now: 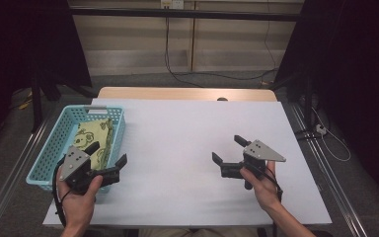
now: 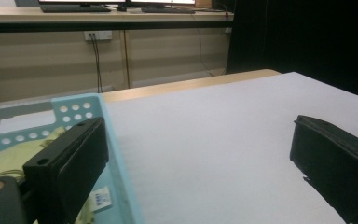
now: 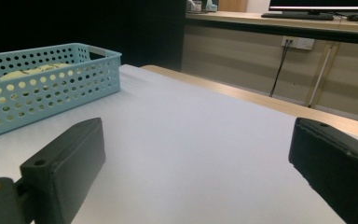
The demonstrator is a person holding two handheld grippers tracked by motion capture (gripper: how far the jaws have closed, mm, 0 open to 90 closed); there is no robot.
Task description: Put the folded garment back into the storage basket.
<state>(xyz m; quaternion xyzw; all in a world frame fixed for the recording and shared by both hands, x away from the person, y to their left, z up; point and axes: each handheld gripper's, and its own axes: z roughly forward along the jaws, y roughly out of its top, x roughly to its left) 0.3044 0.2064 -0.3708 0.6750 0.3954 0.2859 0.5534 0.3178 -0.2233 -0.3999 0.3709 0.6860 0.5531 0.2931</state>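
**Two hand-held grippers at rest beside a basket of cloth**

High view: the left gripper [image 1: 109,154], a black two-jaw tool with a grey three-cornered plate on top, is held in the person's left hand [image 1: 80,196] at the near corner of the light blue perforated plastic basket [image 1: 51,148]. Its jaws stand wide apart and hold nothing; one jaw lies over the basket's interior, the other just outside its right wall, over the white sheet covering the wooden desk [image 1: 192,148]. Inside the basket lies a folded yellow-green patterned cloth [image 1: 94,138], which reaches from mid-basket toward the near end, close under the left gripper; whether a jaw touches it cannot be told. The right gripper [image 1: 226,148], of the same build, is held in the right hand [image 1: 264,185] over the right half of the desk, well apart from the basket, its jaws likewise wide and empty.
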